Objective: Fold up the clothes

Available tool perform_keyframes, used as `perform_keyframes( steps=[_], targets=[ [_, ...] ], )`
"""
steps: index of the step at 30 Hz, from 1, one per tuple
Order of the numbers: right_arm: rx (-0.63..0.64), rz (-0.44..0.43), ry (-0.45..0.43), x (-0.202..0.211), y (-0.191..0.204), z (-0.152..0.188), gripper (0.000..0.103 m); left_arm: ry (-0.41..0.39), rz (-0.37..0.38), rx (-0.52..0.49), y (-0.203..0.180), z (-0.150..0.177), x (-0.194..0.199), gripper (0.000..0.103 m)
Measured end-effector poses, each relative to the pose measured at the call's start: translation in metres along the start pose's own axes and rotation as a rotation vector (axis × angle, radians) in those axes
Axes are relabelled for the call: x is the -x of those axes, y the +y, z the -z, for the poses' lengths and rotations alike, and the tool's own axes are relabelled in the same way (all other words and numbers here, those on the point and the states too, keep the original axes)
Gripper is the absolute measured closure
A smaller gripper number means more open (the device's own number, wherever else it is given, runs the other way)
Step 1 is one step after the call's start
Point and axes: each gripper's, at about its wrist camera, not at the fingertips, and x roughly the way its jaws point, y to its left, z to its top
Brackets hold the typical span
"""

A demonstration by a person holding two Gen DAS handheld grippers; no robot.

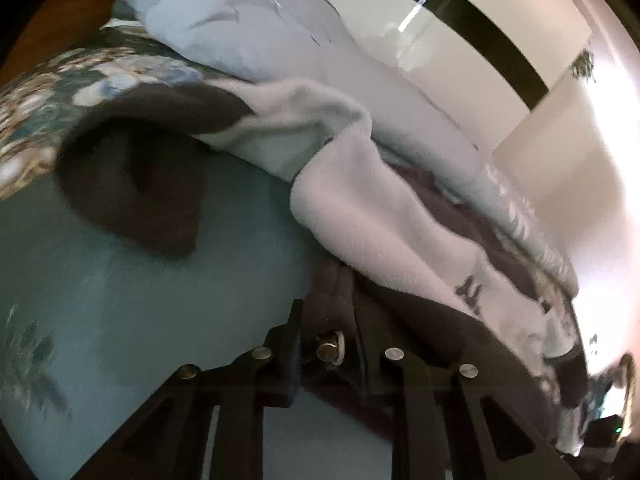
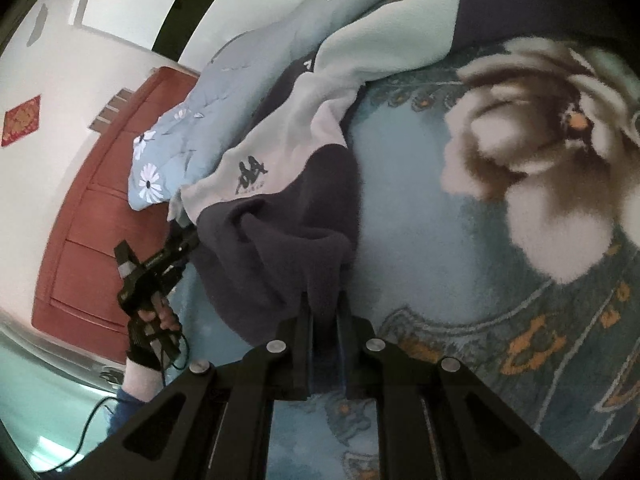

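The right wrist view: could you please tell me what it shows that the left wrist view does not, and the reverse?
Only the right wrist view shows the left gripper from outside, held in the person's hand, a red-brown wooden door, and the large pale flower on the blanket. Only the left wrist view shows the garment's dark sleeve lying on the blanket. Both show the navy-and-white garment, pinched by each gripper, with its small dark logo, and the light blue flowered quilt.

Navy-and-white fleece garment [image 2: 280, 208] (small dark logo) bunched, lifted.
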Motion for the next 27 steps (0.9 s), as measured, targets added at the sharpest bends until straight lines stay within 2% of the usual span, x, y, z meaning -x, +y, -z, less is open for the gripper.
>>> perform_keyframes(
  steps=[5, 9, 12, 15, 20, 27],
  targets=[
    [0.009, 0.002, -0.041, 0.028, 0.013, -0.006, 0.095, -0.05, -0.015, -0.008, -0.017, 0.027, 0.065, 0.081],
    [0.086, -0.047, -0.066, 0.059, 0.035, -0.003, 0.095, -0.091, -0.028, -0.006, -0.032, 0.057, 0.116, 0.081],
    [0.133, -0.054, -0.066, 0.074, 0.045, 0.007, 0.095, -0.127, -0.049, 0.039, -0.016, 0.092, 0.153, 0.081],
    [0.147, -0.037, -0.052, 0.078, 0.047, 0.021, 0.095, -0.127, -0.059, 0.11, 0.003, 0.126, 0.167, 0.082],
    [0.08, 0.014, -0.018, 0.072, 0.015, 0.032, 0.095, -0.091, -0.058, 0.168, 0.014, 0.166, 0.162, 0.082],
    [-0.011, 0.045, 0.046, 0.051, -0.029, 0.036, 0.095, -0.067, -0.114, 0.159, 0.016, 0.186, 0.153, 0.082]
  ],
)
